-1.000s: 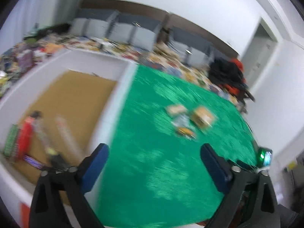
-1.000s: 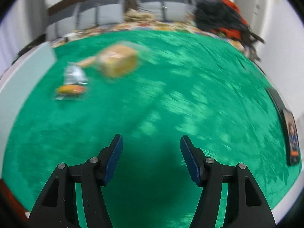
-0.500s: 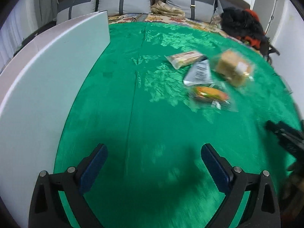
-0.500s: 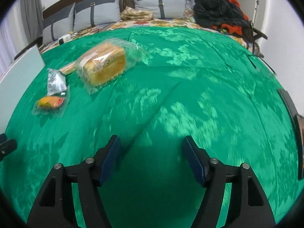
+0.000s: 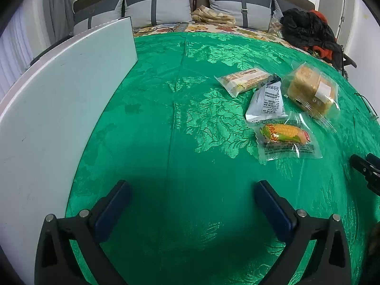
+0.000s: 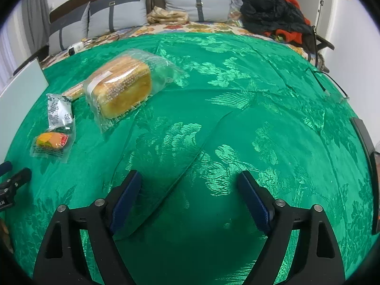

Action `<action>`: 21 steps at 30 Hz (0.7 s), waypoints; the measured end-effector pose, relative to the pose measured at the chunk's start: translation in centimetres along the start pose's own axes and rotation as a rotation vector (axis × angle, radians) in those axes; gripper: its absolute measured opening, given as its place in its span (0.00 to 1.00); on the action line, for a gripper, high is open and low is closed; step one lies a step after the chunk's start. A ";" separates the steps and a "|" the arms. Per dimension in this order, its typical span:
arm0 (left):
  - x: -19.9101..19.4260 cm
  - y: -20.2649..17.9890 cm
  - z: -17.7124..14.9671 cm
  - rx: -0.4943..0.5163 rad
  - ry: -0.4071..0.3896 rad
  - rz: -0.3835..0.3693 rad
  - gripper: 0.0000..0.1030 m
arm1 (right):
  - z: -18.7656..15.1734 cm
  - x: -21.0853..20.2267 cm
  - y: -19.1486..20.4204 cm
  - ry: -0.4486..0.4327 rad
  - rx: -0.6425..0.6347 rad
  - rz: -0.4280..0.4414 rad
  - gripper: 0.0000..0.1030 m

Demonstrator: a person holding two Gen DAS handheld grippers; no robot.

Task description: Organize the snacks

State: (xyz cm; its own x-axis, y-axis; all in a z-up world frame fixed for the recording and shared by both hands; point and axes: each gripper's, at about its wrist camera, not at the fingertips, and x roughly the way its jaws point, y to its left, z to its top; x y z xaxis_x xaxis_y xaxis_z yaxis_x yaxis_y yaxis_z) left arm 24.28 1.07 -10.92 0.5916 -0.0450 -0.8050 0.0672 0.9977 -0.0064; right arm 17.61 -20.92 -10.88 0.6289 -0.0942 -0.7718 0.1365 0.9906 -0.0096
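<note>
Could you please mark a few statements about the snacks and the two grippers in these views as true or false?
1. The clear-wrapped yellow bread loaf lies on the green patterned cloth. True.
2. The left gripper is shut on a snack. False: its jaws stand open over bare cloth.
3. The corn-printed clear packet lies nearer the left gripper than the silver foil packet. True.
4. The right gripper holds the loaf. False: it is open and empty.
</note>
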 end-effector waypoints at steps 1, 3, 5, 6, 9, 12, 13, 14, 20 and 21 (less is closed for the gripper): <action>0.0 0.0 0.1 0.000 0.000 0.000 1.00 | 0.0 0.0 0.0 0.000 0.000 -0.001 0.84; 0.0 0.0 0.0 0.000 0.000 0.000 1.00 | 0.0 0.0 0.0 0.000 -0.001 -0.003 0.84; 0.0 0.0 0.0 0.000 0.000 0.000 1.00 | 0.0 0.0 -0.1 0.000 0.002 -0.005 0.84; 0.0 0.0 0.0 0.000 0.000 0.000 1.00 | -0.1 -0.1 -0.1 0.000 0.004 -0.007 0.84; 0.0 0.0 0.0 0.000 0.000 0.000 1.00 | -0.1 -0.1 -0.2 0.000 0.010 -0.012 0.84; 0.0 0.0 0.0 0.000 0.000 -0.001 1.00 | 0.0 -0.1 -0.2 0.001 0.013 -0.017 0.84; 0.0 0.0 0.0 0.000 0.000 -0.001 1.00 | 0.0 -0.1 -0.2 0.002 0.013 -0.020 0.85; 0.0 0.0 0.0 0.000 0.000 0.000 1.00 | 0.0 0.0 -0.1 0.003 0.015 -0.025 0.87; 0.1 -0.1 0.2 0.000 0.000 -0.001 1.00 | 0.9 0.7 0.1 0.012 0.022 -0.023 0.92; 0.1 -0.1 0.2 -0.001 0.001 -0.001 1.00 | 0.9 0.7 0.0 0.013 0.025 -0.019 0.92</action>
State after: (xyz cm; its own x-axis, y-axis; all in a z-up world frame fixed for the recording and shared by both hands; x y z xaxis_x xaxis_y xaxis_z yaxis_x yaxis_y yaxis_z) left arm 24.50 0.96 -10.85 0.5911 -0.0458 -0.8053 0.0673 0.9977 -0.0074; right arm 18.81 -21.04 -10.86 0.6163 -0.1119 -0.7795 0.1677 0.9858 -0.0089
